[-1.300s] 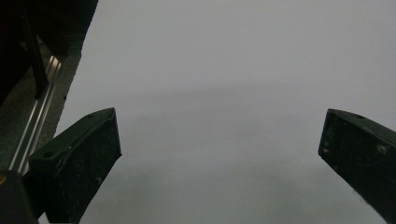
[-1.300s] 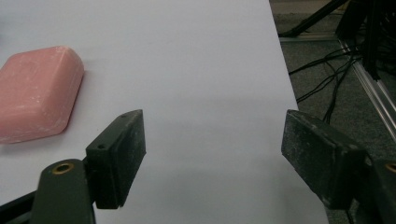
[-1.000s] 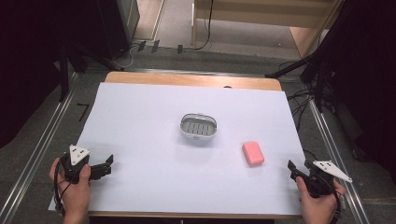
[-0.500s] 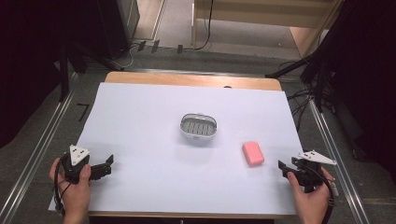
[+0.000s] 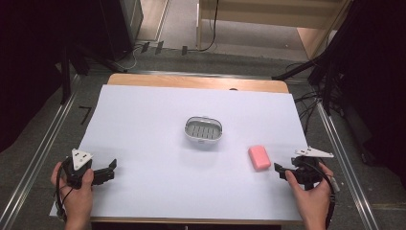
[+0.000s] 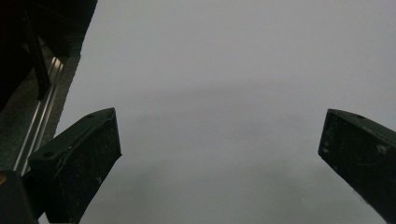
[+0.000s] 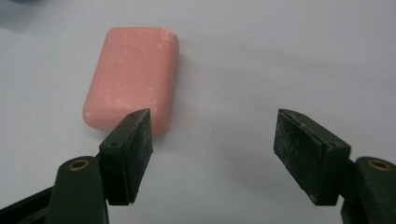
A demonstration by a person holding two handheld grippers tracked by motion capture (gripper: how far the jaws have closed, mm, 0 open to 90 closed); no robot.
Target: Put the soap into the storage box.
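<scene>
While the right gripper [image 7: 212, 156] hangs with jaws apart just short of it, the pink soap bar [image 7: 133, 77] lies near the worktop's right edge; it looks stiff, light and slippery, best pinched across its long sides.

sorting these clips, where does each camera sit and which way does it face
High view: above the person's side, facing forward and down on the table; both hands, left gripper, right gripper, soap dish.
Left gripper view: on the left gripper, facing bare white sheet between open jaws.
Right gripper view: on the right gripper, facing the pink soap.
Shared: the soap shows in the high and right gripper views.
</scene>
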